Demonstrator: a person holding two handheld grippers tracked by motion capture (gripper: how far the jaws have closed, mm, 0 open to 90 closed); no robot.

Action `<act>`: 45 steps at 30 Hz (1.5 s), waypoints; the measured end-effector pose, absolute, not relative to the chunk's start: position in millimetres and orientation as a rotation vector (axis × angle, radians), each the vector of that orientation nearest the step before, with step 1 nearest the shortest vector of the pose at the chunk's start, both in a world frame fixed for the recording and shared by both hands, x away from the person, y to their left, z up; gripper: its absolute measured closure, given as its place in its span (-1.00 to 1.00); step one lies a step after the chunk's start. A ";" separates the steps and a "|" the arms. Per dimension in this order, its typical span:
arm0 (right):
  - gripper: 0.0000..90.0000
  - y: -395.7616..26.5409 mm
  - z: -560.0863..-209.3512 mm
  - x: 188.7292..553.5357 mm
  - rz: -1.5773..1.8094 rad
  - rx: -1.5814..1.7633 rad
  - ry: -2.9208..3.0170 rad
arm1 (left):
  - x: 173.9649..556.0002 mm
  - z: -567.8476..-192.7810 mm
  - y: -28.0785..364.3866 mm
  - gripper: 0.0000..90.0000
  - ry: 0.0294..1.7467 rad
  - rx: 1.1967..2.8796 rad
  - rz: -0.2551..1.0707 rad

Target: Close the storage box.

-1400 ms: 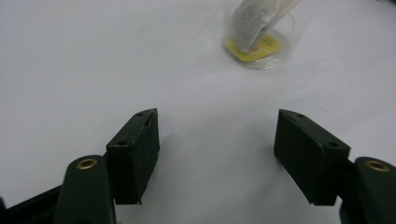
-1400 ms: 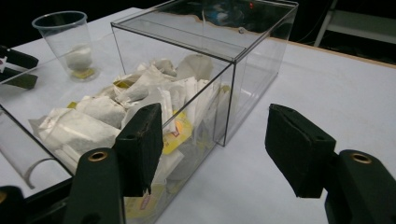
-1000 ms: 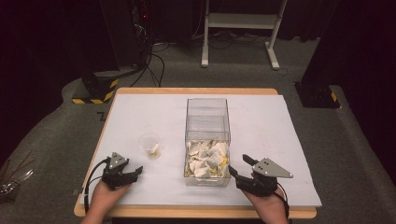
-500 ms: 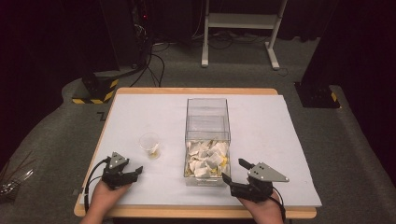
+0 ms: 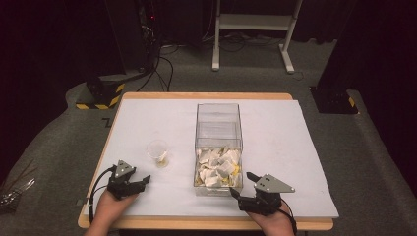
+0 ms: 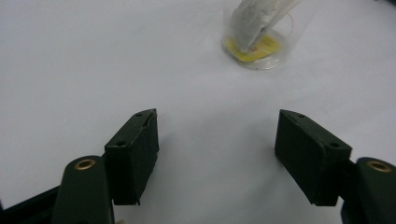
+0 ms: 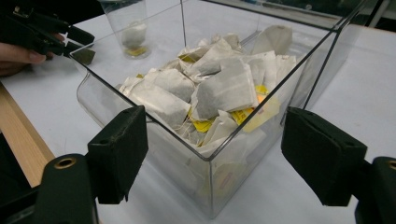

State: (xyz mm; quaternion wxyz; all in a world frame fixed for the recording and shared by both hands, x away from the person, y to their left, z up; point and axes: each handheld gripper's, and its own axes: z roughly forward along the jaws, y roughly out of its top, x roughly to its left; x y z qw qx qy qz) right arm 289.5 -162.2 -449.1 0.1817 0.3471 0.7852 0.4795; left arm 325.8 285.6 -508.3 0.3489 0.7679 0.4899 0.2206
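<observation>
Just ahead of right hand-held gripper [image 7: 212, 154], teabag box [image 7: 243, 154]

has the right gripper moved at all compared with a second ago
Yes. In the high view the right gripper has slid slightly toward the table's near edge and a bit leftward, judged against the clear box. Its jaws have just been opening, with nothing between them.

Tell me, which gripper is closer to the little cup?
Left. The left gripper sits just below and left of the cup; the right gripper is beyond the teabag box, at its near corner.
</observation>
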 end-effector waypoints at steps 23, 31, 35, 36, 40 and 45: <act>-0.45 -159.2 -461.9 290.9 1.311 0.970 2.256 | 326.2 -508.2 285.7 -0.33 1.266 1.993 0.569; -0.55 -155.0 -466.0 292.9 1.287 0.988 2.245 | 326.3 -508.2 285.8 -0.34 1.263 1.995 0.566; -0.64 -154.0 -468.0 294.1 1.276 0.993 2.236 | 326.1 -508.2 285.8 -0.34 1.263 1.995 0.567; -0.64 -154.0 -468.0 294.1 1.276 0.993 2.236 | 326.1 -508.3 285.7 -0.34 1.263 1.995 0.568; -0.68 -152.2 -468.7 294.4 1.270 0.989 2.221 | 326.3 -508.2 285.8 -0.35 1.262 1.995 0.566; -0.68 -151.5 -469.3 295.7 1.265 0.997 2.207 | 326.2 -508.2 285.8 -0.35 1.262 1.995 0.566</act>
